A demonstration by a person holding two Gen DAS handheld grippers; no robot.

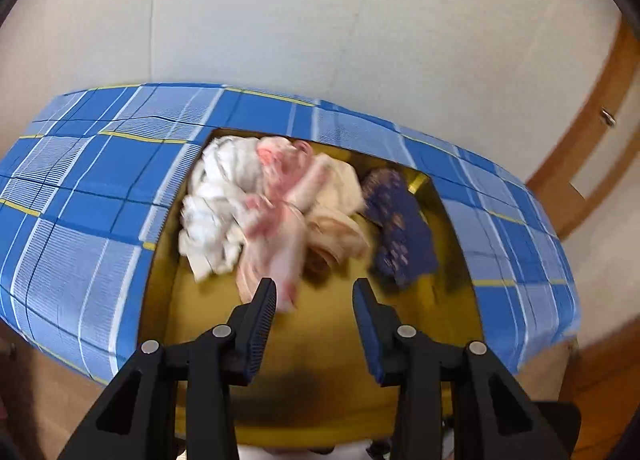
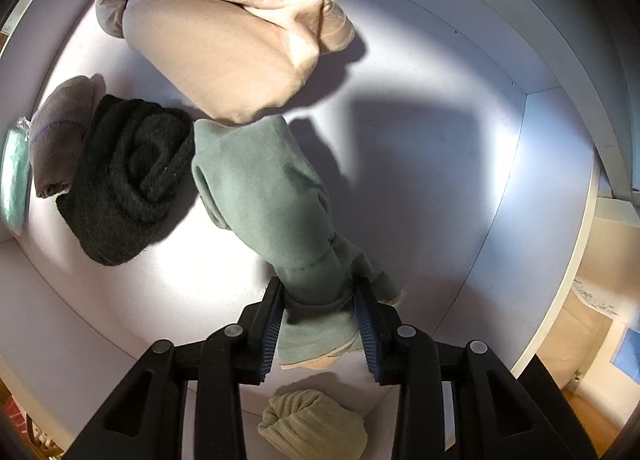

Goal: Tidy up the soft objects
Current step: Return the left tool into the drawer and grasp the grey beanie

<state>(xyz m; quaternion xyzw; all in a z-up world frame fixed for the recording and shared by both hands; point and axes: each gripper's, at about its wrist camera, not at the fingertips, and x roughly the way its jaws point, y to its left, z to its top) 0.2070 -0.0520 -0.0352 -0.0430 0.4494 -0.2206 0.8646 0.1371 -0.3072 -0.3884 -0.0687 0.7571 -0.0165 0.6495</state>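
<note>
In the left wrist view, a cardboard box (image 1: 320, 360) holds a heap of cloths: a white one (image 1: 216, 204), a pink one (image 1: 276, 220), a cream one (image 1: 340, 216) and a dark blue patterned one (image 1: 400, 224). My left gripper (image 1: 315, 292) is open and empty just above the near edge of the heap. In the right wrist view, my right gripper (image 2: 318, 296) is shut on a grey-green rolled cloth (image 2: 264, 196) over a white shelf (image 2: 420, 180). A beige bundle (image 2: 224, 48), a black knit roll (image 2: 128, 176) and a brown roll (image 2: 60, 132) lie on the shelf.
A blue plaid cloth (image 1: 80, 200) drapes around the box opening. A white wall (image 1: 280, 20) stands behind, with wooden trim (image 1: 592, 132) at right. An olive rolled cloth (image 2: 312, 424) lies below my right gripper. A pale green packet (image 2: 14, 180) sits at the shelf's left.
</note>
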